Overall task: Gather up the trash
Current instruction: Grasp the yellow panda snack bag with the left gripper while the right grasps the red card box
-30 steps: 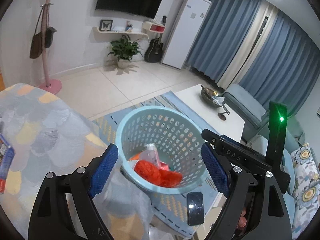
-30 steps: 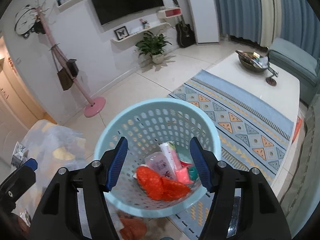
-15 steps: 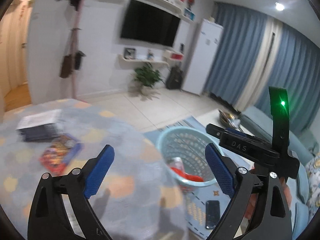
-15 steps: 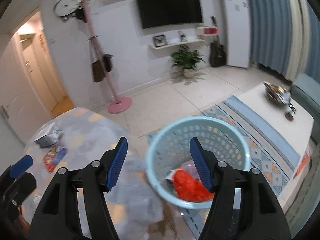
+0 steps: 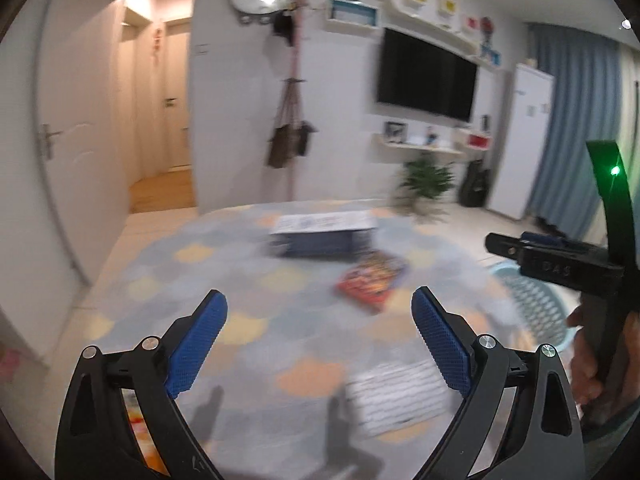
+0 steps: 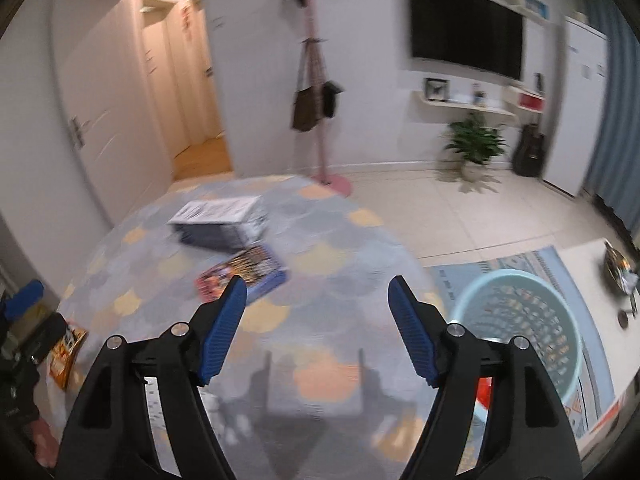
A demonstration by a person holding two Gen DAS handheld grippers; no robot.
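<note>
From the left wrist, the left gripper [image 5: 316,322] hangs over the pastel scale-patterned tabletop [image 5: 248,292], jaws spread wide and empty; the pale blue perforated plastic basket [image 5: 532,300] sits beyond the tabletop's right edge. From the right wrist, the right gripper [image 6: 316,330] has empty jaws opening above that tabletop [image 6: 320,264], with the basket [image 6: 524,320] right of it, red trash [image 6: 484,394] inside.

Perforated plastic basket [image 6: 520,320], soft patterned tablecloth [image 5: 248,296], glossy red packet [image 5: 372,280], ribbed blue jaws

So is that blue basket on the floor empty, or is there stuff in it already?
Not empty. The right wrist view shows the light blue basket upright beside the table, with something red low inside; anything else is hidden.
</note>
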